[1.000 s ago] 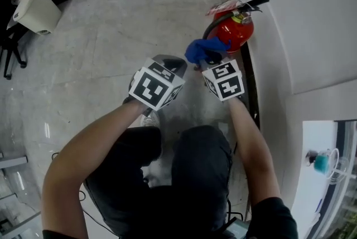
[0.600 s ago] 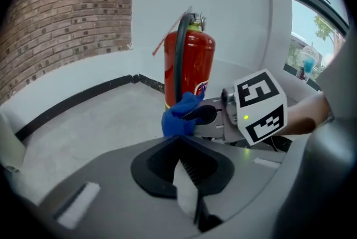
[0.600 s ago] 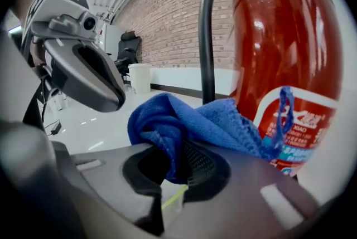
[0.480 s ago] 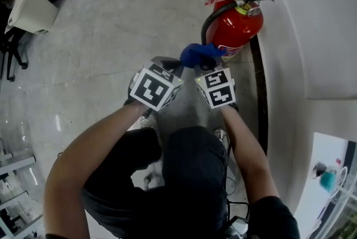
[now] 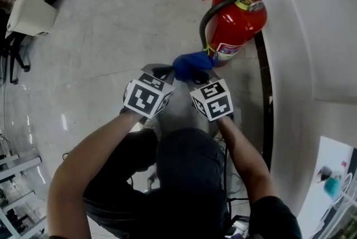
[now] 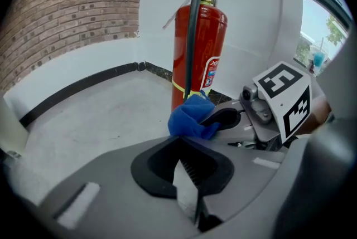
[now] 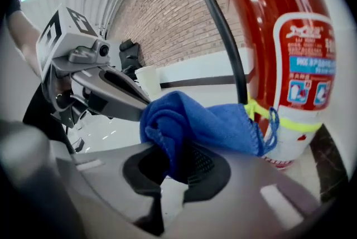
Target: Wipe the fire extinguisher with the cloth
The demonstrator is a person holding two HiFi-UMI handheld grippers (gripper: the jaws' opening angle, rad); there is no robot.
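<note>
The blue cloth [image 7: 206, 126] is pinched in the right gripper [image 7: 178, 168] and is bunched just beside the lower body of the red fire extinguisher [image 5: 237, 23], near its yellow band [image 7: 301, 121]; contact cannot be confirmed. The left gripper [image 6: 187, 168] is pressed together on nothing, close to the right one. No wiped area can be made out, so the cylinder, the black hose [image 7: 223, 26] and the head are judged still to be done. The extinguisher is stood on the floor [image 5: 111, 26] against the white wall [image 5: 312, 20] and dark skirting [image 5: 262, 82], so its far side is cramped, while open floor is left on the near side.
</note>
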